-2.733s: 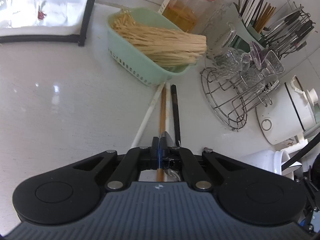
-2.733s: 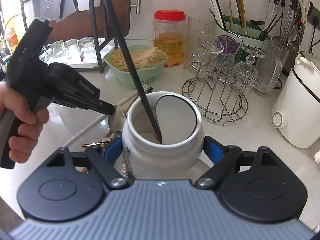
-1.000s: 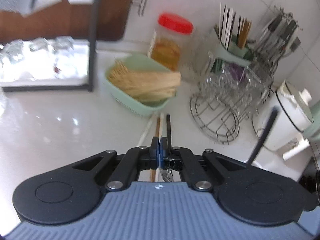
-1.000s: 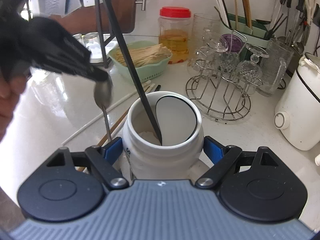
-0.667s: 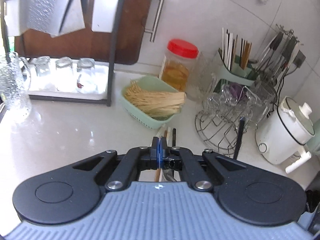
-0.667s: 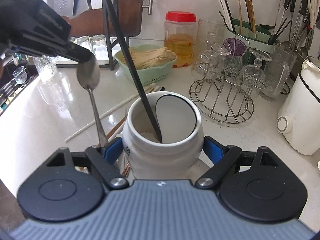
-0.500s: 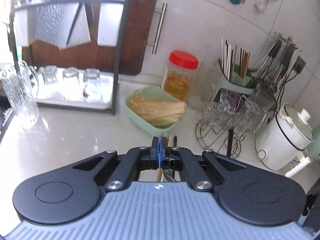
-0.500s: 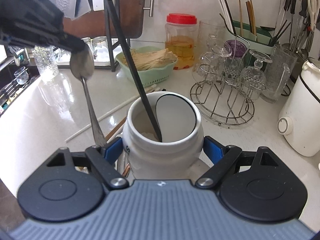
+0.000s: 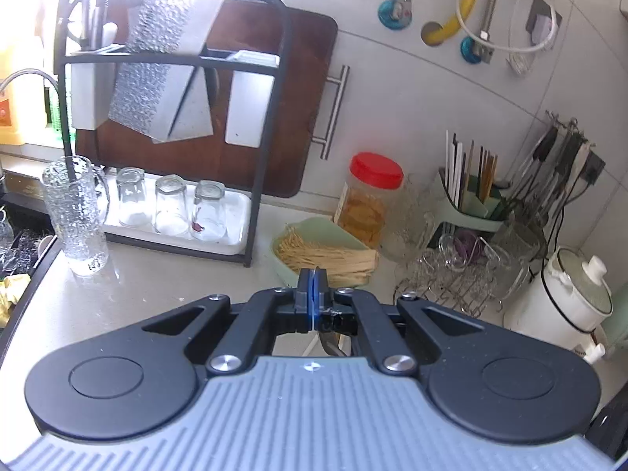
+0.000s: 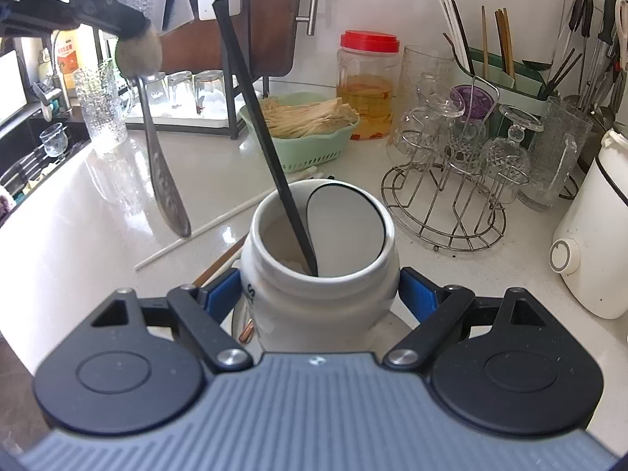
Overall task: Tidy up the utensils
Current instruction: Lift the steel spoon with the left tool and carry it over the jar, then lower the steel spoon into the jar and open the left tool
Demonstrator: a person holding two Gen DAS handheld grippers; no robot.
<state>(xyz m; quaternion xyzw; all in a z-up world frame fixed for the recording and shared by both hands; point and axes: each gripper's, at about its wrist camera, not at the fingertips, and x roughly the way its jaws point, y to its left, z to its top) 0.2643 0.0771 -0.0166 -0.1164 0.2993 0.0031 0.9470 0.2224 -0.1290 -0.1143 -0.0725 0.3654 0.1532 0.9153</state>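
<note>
Item: metal spoon [image 10: 159, 149]. I have it pinched by the bowl in my left tool [image 10: 137, 29], jaws fully closed on it, handle hanging free above the worktop [image 10: 78, 212], up and to the left of the jar. Held by the bowl so the handle end can go into the jar first.

Item: white ceramic jar [image 10: 320, 274]. My right tool [image 10: 320, 294] clamps it at a narrow opening, blue pads [image 10: 219, 294] on either side of its belly. I judge the grip is there to steady the jar while utensils drop in. It stands on the worktop, mouth up.

Item: black chopstick [image 10: 263, 129]. Already in the jar, leaning to the upper left, so the spoon's entry lane is the open left half of the mouth.

Item: white chopstick [image 10: 204, 225] and a brown one [image 10: 221, 261]. Both lie on the worktop left of the jar, not yet collected.

Item: something copper-coloured low beside the jar; from the right wrist view I cannot tell what it is.

Status: spoon airborne, not yet over the jar mouth.
</note>
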